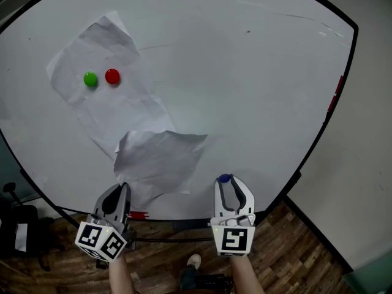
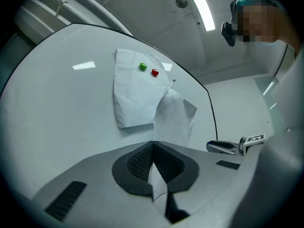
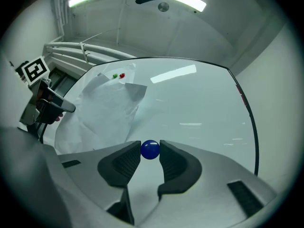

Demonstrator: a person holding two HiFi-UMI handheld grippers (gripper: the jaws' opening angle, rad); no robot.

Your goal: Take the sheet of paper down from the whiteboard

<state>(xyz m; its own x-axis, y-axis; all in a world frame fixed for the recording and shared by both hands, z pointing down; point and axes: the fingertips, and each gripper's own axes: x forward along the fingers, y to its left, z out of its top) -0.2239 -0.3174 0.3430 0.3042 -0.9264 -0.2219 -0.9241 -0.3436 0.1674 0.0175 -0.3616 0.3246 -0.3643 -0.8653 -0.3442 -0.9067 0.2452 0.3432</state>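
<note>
A crumpled white sheet of paper point(image 1: 113, 94) hangs on the whiteboard point(image 1: 245, 84), pinned by a green magnet point(image 1: 90, 78) and a red magnet point(image 1: 112, 76). Its lower part point(image 1: 159, 158) is folded up and away from the board. My left gripper point(image 1: 122, 188) is shut on the paper's bottom edge point(image 2: 156, 177), which shows pinched between the pads. My right gripper point(image 1: 225, 179) is shut on a blue magnet point(image 3: 150, 149), held at its fingertips just off the board to the right of the paper.
The whiteboard's dark frame point(image 1: 343, 72) runs along the right side, with a red marker point(image 1: 138, 215) on the bottom ledge. Wooden floor point(image 1: 294, 250) lies below, and a dark stand point(image 1: 18, 225) is at the lower left.
</note>
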